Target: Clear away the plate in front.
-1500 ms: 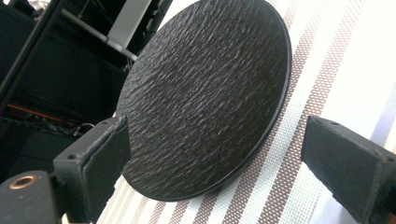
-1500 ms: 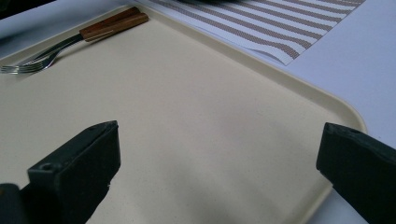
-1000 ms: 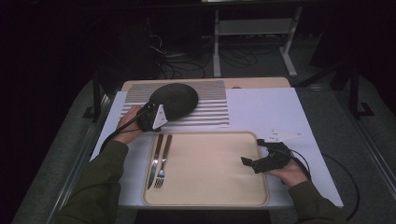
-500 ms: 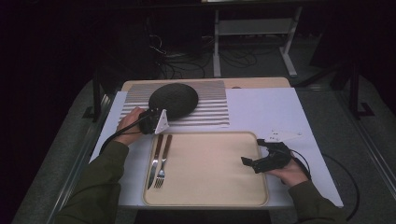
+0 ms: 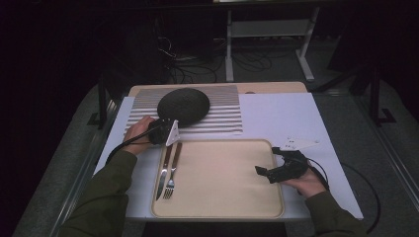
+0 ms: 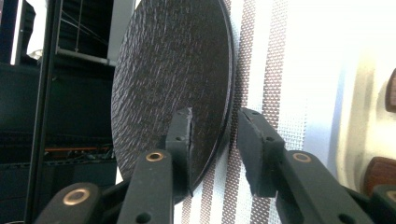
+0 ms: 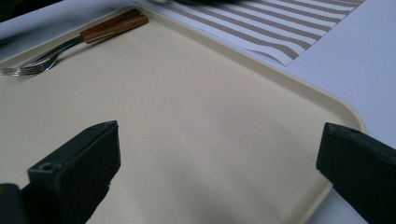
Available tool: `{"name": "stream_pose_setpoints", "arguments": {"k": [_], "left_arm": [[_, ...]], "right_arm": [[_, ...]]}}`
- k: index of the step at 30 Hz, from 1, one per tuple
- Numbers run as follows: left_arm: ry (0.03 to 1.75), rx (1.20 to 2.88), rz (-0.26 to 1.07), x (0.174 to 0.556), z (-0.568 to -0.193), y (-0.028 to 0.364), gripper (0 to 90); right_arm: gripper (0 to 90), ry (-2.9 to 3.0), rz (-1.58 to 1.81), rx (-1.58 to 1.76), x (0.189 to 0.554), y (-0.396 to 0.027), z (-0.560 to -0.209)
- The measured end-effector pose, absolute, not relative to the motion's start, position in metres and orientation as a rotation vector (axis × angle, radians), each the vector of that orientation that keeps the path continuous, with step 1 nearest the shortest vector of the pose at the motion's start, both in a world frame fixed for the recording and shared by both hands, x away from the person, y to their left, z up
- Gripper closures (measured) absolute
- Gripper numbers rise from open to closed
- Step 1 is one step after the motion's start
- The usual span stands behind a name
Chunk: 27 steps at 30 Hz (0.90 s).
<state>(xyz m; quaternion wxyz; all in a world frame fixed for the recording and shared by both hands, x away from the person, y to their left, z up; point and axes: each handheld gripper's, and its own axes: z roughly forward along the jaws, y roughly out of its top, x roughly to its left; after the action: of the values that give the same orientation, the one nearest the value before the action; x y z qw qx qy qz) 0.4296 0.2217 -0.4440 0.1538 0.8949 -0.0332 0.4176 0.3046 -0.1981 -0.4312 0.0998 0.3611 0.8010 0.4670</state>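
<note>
A dark round plate (image 5: 184,104) lies on a striped placemat (image 5: 225,111) at the far side of the table. My left gripper (image 5: 168,132) is at the plate's near left rim. In the left gripper view the plate (image 6: 168,79) has its rim between the jaws of the left gripper (image 6: 215,116). Those jaws have just been closing; one pad lies on the plate's top and a thin gap shows at the other. My right gripper (image 5: 262,172) rests open over the right part of a beige tray (image 5: 222,173), with nothing between its jaws (image 7: 219,135).
A fork (image 5: 170,185) and a knife (image 5: 163,170) with wooden handles lie side by side at the tray's left end. A white sheet (image 5: 281,113) covers the table under the tray and placemat. Table legs and cables stand in the dark beyond.
The left hand and its gripper have shifted slightly toward the near side at the plate's rim. The right hand, the tray and the cutlery have not moved.
</note>
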Motion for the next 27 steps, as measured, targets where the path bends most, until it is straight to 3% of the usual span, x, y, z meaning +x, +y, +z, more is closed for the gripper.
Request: {"name": "stream_pose_setpoints", "arguments": {"k": [27], "left_arm": [[-0.171, 2.584, 1.318, 0.441, -0.466, 0.210, 78.7]], "right_arm": [[0.0, 2.369, 1.384, 1.072, 0.305, -0.198, -0.431]]}}
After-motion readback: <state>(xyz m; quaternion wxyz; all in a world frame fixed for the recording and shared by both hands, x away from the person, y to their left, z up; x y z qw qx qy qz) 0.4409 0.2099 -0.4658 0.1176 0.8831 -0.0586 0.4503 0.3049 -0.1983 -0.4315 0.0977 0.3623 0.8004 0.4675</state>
